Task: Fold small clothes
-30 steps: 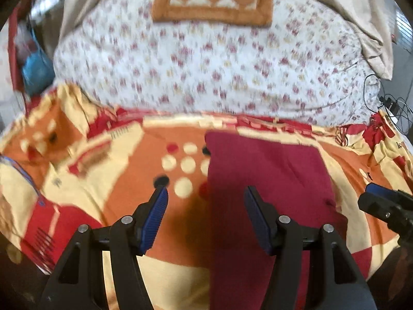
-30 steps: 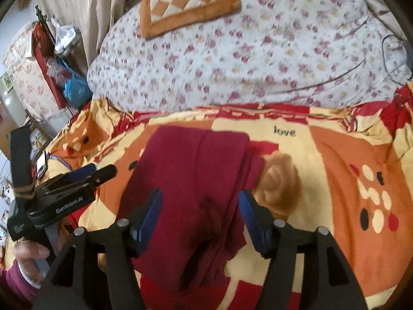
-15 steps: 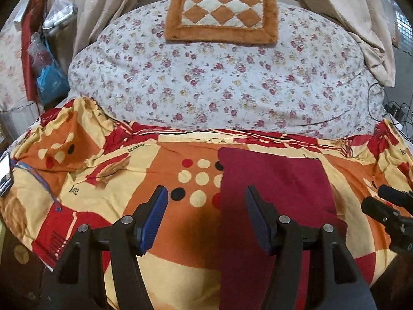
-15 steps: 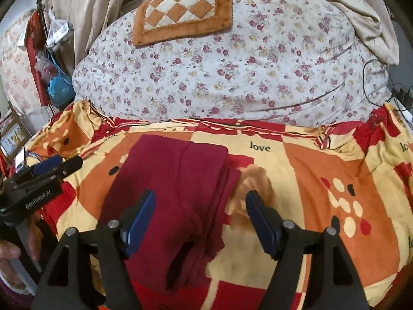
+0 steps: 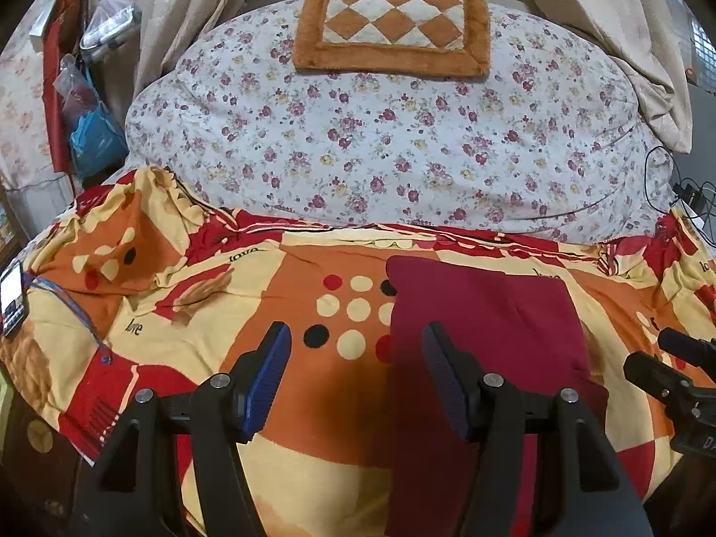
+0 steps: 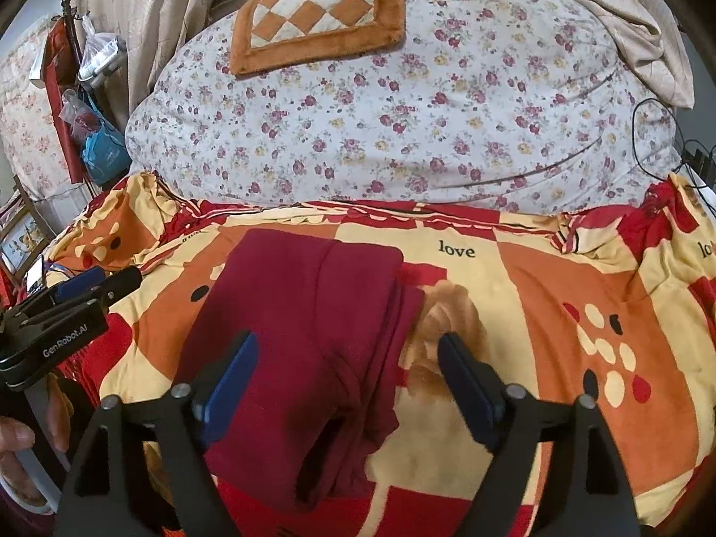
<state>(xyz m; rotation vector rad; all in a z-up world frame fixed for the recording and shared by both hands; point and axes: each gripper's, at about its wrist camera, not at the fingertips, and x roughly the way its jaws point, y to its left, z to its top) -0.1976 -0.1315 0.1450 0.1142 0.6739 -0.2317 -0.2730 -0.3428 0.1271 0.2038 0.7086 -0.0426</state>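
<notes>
A dark red garment (image 6: 304, 313) lies folded in a long strip on the orange, red and cream bedspread (image 6: 559, 313). Its folded edges stack along the right side. My right gripper (image 6: 349, 371) hovers above its near end, and the jaws are opening; the cloth lies below them, untouched by the pads. In the left wrist view the garment (image 5: 483, 326) sits to the right of centre. My left gripper (image 5: 355, 358) is open over the bedspread at the garment's left edge, holding nothing. Each gripper shows in the other's view: the right gripper (image 5: 671, 380) and the left gripper (image 6: 67, 308).
A big floral quilt (image 5: 380, 147) bulges behind the bedspread, with a checked orange cushion (image 5: 394, 31) on top. Curtains (image 5: 179, 9) hang at the back. Bags (image 5: 94, 134) hang at the left, cables (image 5: 684, 192) lie at the right, and a phone (image 5: 13, 300) lies on the left bed edge.
The right gripper's jaws have spread wider over the garment. Both views have tilted up a little and show more of the quilt and cushion. The garment has stayed in place.
</notes>
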